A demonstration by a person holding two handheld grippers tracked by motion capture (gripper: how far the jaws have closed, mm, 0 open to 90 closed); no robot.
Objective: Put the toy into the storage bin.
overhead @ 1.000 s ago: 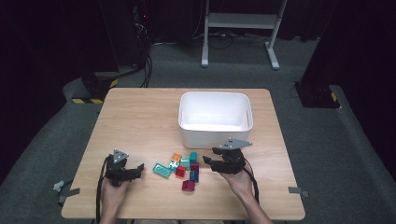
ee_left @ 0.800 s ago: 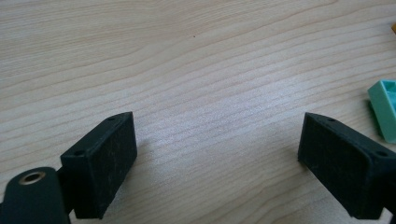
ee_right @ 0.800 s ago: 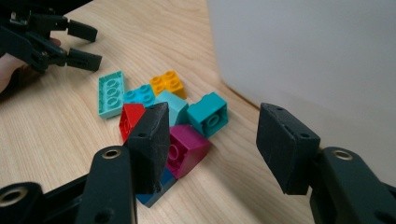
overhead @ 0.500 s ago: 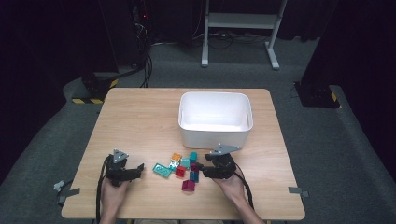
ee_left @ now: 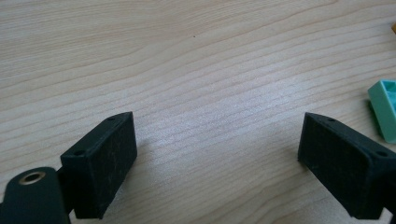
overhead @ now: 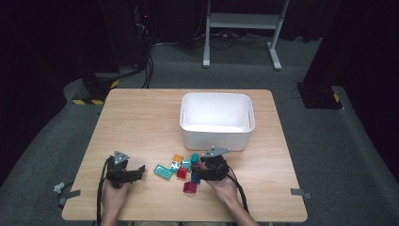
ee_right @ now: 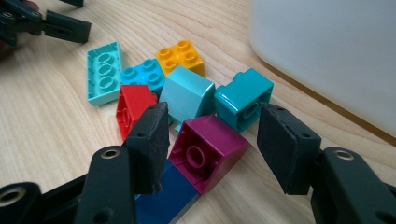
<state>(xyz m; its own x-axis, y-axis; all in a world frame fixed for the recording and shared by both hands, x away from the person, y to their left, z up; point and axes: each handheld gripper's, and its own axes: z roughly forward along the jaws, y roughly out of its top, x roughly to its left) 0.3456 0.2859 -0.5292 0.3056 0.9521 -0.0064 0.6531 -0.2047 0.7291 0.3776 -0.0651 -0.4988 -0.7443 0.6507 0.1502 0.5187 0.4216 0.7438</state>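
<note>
magenta brick (ee_right: 208,151) lies on the table (overhead: 141,117) right between the jaws of the right gripper (ee_right: 212,149) — the left pad stands just beside its left edge, the right pad a little apart from its right side, neither one pressing on it, so the gripper is released. the brick lies tilted, its open underside with one round tube facing the camera. a dark blue brick (ee_right: 163,198) lies under its near corner, touching it. just behind it sit a light blue brick (ee_right: 189,93) and a teal brick (ee_right: 243,100), both touching or nearly touching it; a red brick (ee_right: 133,109) lies to the left, behind the left pad. farther back are a blue brick (ee_right: 142,74), an orange brick (ee_right: 180,56) and a mint flat brick (ee_right: 103,72). the white bin (overhead: 216,120) stands near, beyond the pile.

in the high view the right gripper (overhead: 209,172) sits at the right edge of the pile, with a second magenta brick (overhead: 189,187) just in front of it. the left gripper (overhead: 124,172) rests well to the left of the pile — its jaws spread wide over bare wood, holding nothing, the mint brick (ee_left: 385,107) just off its right jaw.
</note>
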